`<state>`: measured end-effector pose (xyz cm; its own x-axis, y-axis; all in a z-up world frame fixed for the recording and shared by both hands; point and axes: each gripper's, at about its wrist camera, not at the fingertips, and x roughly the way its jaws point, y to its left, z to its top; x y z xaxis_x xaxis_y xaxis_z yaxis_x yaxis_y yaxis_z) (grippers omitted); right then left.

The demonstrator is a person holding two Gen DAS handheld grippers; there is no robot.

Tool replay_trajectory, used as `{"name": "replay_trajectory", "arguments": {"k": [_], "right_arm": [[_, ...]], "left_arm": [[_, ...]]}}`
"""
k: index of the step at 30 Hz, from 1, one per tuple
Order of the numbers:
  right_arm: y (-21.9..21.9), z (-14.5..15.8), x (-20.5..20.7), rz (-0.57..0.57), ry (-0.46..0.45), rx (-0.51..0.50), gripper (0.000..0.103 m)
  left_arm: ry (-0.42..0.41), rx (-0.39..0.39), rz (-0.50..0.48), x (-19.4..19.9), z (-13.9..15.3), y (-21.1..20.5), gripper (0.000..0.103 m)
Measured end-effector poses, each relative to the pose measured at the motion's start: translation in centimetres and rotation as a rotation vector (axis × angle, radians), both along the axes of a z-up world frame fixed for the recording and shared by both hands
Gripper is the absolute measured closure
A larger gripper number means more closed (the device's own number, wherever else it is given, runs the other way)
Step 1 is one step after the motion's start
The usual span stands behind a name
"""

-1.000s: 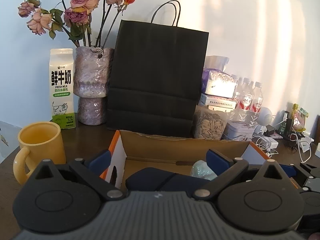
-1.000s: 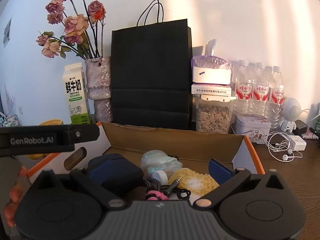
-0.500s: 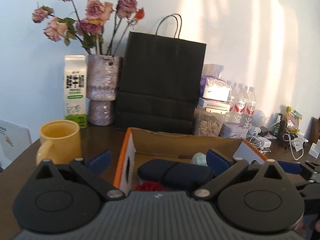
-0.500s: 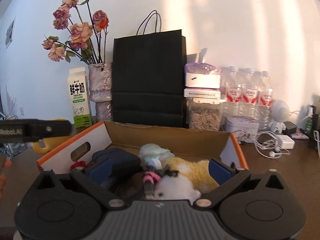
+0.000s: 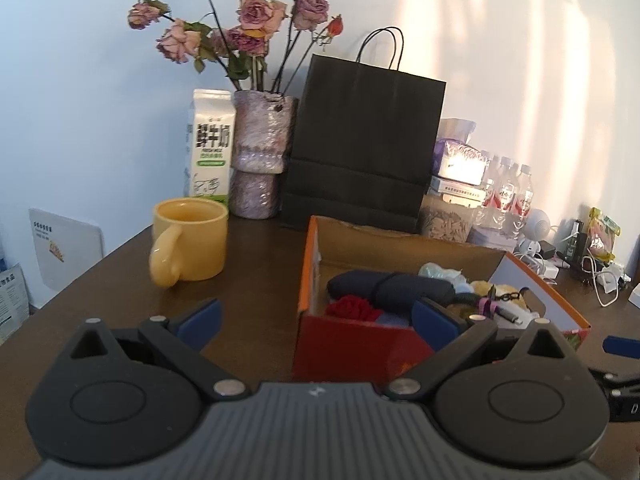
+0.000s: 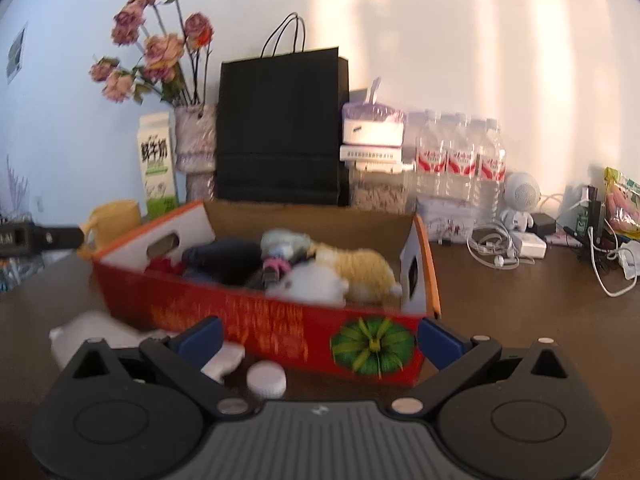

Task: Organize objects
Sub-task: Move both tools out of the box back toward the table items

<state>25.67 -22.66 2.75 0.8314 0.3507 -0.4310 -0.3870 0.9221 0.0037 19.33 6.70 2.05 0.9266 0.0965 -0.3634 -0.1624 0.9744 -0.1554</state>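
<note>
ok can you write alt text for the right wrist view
An open gripper points at a red cardboard box on a dark table, filled with a plush toy, a dark pouch and other small items. A white cap lies before it; a black paper bag stands behind.

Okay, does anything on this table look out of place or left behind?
Yes. A small white round cap and a blurred white object lie loose on the dark wooden table, just outside the front wall of the red cardboard box, while the other small items sit inside it. Nothing looks spilled or damaged.
</note>
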Motion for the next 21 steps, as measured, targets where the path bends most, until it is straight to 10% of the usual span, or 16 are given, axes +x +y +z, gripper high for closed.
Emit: {"name": "replay_trajectory", "arguments": {"k": [21], "right_arm": [[-1.5,-3.1,-3.1,0.035,0.121,-0.078,0.0]], "left_arm": [[0.145,-0.003,0.041,-6.4,-2.8,2.4,0.0]]}}
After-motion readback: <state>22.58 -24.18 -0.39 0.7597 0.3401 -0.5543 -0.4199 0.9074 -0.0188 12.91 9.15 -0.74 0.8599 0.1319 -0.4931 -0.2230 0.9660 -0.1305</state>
